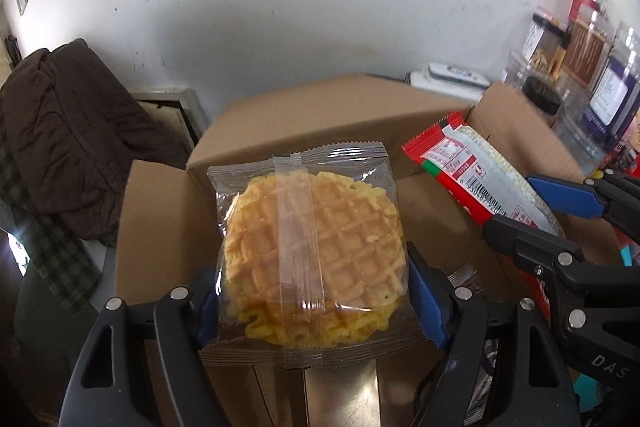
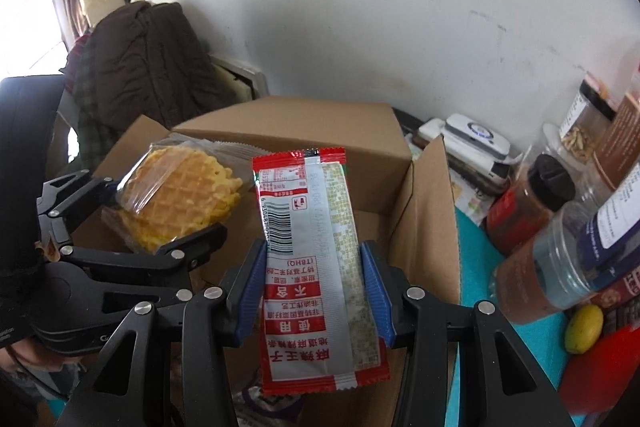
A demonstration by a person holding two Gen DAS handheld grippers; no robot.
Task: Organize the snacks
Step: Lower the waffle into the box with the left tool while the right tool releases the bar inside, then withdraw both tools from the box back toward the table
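Note:
My left gripper [image 1: 314, 301] is shut on a clear packet of round yellow waffle cookies [image 1: 312, 247], held upright above an open cardboard box [image 1: 160, 227]. My right gripper [image 2: 316, 287] is shut on a long red and silver snack packet [image 2: 320, 267] with a barcode, held above the same box [image 2: 424, 219]. The red packet also shows at the right of the left wrist view [image 1: 480, 179], in the right gripper [image 1: 548, 207]. The waffle packet shows at the left of the right wrist view [image 2: 180, 199], in the left gripper [image 2: 160, 223]. More wrapped snacks lie low in the box, mostly hidden.
A closed cardboard box [image 2: 304, 131] stands behind the open one against a white wall. Clear jars and spice bottles [image 2: 560, 247] crowd the right on a teal surface, with a yellow lemon-like object [image 2: 584, 327]. A brown coat [image 1: 68, 131] hangs at the left.

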